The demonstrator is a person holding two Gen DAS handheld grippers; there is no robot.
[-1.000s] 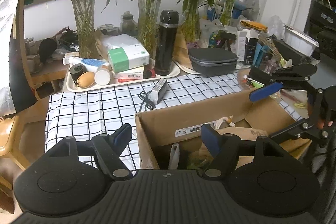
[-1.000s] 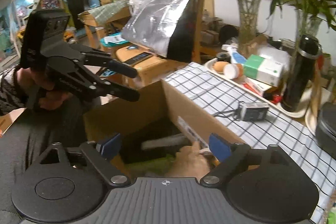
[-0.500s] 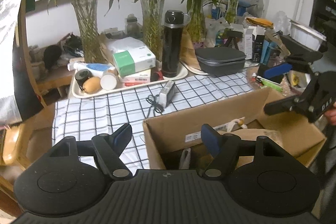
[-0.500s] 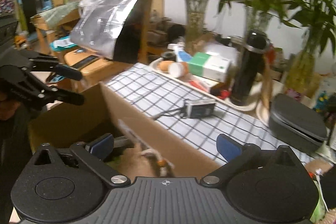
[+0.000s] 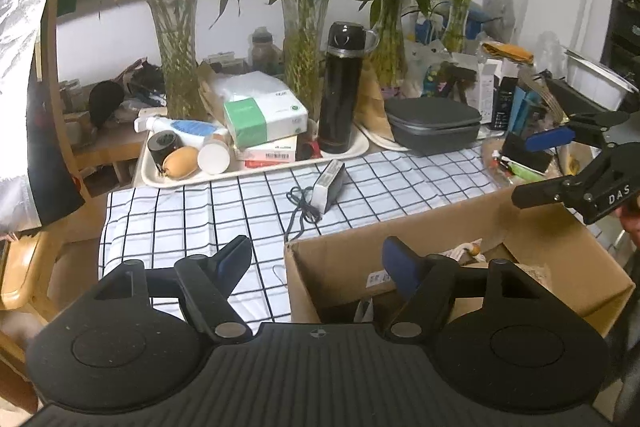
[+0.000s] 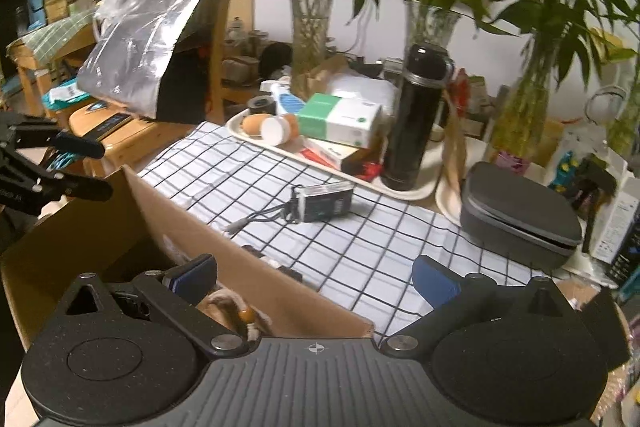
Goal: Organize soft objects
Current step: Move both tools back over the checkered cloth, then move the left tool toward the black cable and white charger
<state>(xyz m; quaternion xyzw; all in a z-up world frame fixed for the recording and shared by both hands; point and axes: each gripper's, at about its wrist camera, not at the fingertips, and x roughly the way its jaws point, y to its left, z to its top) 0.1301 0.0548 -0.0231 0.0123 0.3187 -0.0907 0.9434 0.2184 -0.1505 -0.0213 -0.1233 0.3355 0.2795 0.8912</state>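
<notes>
An open cardboard box (image 5: 332, 267) stands at the near edge of the checked tablecloth (image 5: 192, 211). Inside it lies a tan soft item with a cord and an orange bead (image 6: 240, 313), also visible in the left wrist view (image 5: 468, 251); the box's other contents are dark. My left gripper (image 5: 316, 253) hovers over the box's left corner, open and empty, and appears in the right wrist view (image 6: 90, 169). My right gripper (image 6: 314, 269) is wide open over the box's far wall with nothing between its fingers. It shows at the right of the left wrist view (image 5: 540, 167).
On the cloth lies a small grey device with a cable (image 5: 330, 185). Behind it are a tray (image 5: 148, 179) with a tissue box (image 5: 264, 121), a black flask (image 5: 340, 91), a grey case (image 5: 436, 125) and glass vases of bamboo (image 5: 178, 63). A wooden chair with a silver bag (image 6: 152, 39) stands left.
My right gripper has swung away from the box's inside toward the table and its jaws have spread wider. In the left wrist view it has drifted right. The left gripper stays open.
</notes>
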